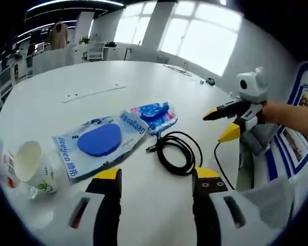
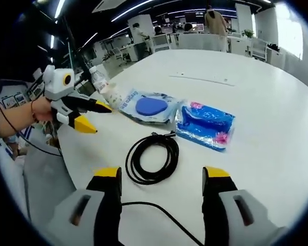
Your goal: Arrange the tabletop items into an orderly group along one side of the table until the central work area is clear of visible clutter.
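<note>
Both my grippers hang with jaws spread wide, holding nothing: my left gripper (image 1: 156, 177) over the white table's (image 1: 92, 77) near edge, my right gripper (image 2: 161, 177) just short of the coiled black cable (image 2: 153, 158). Past the cable lie a glossy blue wipes pack (image 2: 205, 124) and a flat pouch (image 2: 150, 106) with a blue oval pad, side by side. A paper cup (image 1: 31, 165) lies tipped at the table's edge.
</note>
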`<state>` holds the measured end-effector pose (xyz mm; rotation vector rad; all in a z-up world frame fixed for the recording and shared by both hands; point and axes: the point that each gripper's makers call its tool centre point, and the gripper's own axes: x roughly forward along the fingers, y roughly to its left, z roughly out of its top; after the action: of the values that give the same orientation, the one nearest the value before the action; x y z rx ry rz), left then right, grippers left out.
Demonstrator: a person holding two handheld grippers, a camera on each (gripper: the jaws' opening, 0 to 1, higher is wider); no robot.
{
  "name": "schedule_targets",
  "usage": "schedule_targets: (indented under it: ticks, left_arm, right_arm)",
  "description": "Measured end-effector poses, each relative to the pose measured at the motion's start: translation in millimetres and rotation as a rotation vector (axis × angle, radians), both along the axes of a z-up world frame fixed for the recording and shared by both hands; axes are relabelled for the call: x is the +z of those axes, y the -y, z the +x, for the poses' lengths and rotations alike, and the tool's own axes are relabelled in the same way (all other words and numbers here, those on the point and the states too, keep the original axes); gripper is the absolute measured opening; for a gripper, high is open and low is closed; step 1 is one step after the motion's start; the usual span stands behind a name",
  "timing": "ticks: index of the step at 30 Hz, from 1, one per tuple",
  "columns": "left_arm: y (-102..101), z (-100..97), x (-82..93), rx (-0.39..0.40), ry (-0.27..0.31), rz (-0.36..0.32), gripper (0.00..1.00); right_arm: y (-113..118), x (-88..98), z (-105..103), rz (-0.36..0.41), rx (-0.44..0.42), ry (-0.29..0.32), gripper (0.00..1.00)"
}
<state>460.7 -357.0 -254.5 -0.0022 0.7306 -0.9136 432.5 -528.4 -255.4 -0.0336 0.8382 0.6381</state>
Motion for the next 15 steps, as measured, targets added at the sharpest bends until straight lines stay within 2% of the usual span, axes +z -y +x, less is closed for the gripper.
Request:
schedule_targets:
  ticks: [2,15]
  left_arm:
    - [-5.1,-2.4,6.0,0.003,0.018,-0.006,0.59]
    - [-42.2,-24.3,28.1,0.047,0.046,-0.01,0.67]
  right_arm:
    - [0.4,4.1,-2.7,-0.001,0.004,0.008,0.64]
    - [-3.3,26.1,-20.4,-0.004,0.027,0.044,0.69]
